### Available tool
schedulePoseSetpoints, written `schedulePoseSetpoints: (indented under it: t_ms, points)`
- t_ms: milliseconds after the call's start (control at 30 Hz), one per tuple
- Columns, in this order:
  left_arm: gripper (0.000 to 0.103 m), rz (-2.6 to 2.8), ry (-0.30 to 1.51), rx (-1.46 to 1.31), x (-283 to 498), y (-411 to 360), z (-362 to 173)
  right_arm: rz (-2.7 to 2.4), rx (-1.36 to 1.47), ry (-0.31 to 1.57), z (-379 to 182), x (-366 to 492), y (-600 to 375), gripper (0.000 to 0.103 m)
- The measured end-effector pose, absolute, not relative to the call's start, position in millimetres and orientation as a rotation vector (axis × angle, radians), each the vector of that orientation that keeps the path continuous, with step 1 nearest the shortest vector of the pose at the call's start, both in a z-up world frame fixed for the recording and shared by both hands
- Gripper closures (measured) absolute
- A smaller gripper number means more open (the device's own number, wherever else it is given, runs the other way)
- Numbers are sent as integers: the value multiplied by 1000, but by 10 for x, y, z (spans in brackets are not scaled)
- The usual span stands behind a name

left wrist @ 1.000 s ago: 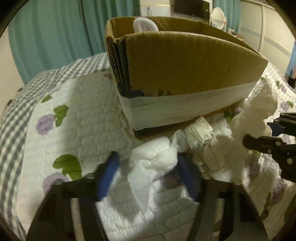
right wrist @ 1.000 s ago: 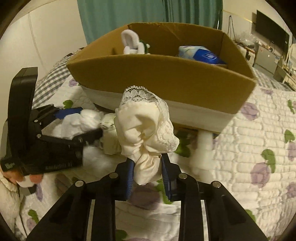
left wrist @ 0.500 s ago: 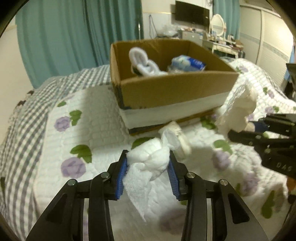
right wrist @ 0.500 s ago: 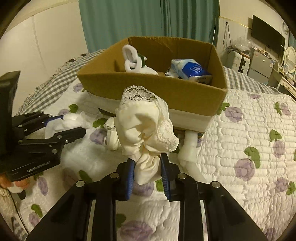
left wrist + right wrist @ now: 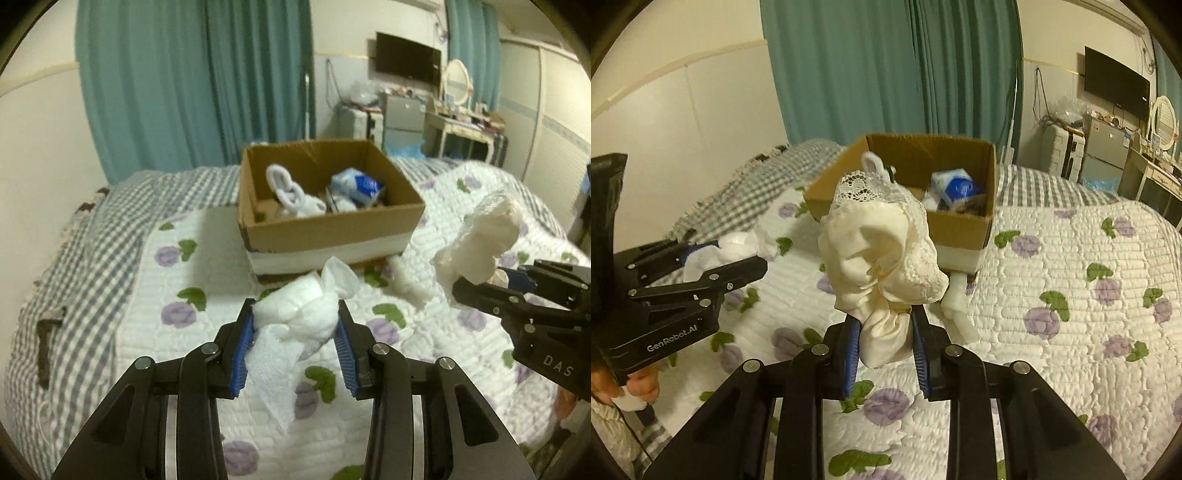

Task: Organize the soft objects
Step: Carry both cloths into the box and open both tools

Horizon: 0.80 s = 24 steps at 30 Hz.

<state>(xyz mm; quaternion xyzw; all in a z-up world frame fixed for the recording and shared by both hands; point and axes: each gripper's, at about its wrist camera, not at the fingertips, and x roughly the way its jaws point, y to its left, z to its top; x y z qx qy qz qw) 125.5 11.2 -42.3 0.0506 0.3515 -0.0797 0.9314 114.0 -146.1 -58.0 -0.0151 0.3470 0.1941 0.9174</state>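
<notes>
My left gripper is shut on a bunched white cloth and holds it above the quilt. My right gripper is shut on a cream lace-edged cloth, also lifted; it shows in the left wrist view at the right. An open cardboard box stands on the bed ahead of both grippers and holds white socks and a blue-and-white pack. One more white soft item lies on the quilt against the box's front.
The bed has a white quilt with purple flowers and a grey checked blanket on the left. Teal curtains hang behind. A dresser, mirror and TV stand at the back right.
Both grippers have risen and pulled back from the box with their cloths; the box now looks smaller and its inside shows. The left gripper closed on the white cloth.
</notes>
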Motion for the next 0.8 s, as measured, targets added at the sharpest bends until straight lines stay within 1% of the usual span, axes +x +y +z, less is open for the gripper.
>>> schedulePoseSetpoints:
  t_ms: [267, 467, 633, 800]
  points:
    - [64, -109, 628, 86, 1237, 100, 38, 444, -24, 603, -58, 1184, -1509, 78]
    - [64, -97, 569, 112, 1512, 76, 304, 490, 4, 540, 325, 1513, -1534, 78]
    - [64, -100, 556, 123, 1936, 9, 348, 496, 7, 513, 500, 1938, -1470, 78]
    - [64, -118, 575, 115, 2337, -69, 225, 456, -1, 528, 434, 2464, -1437, 78]
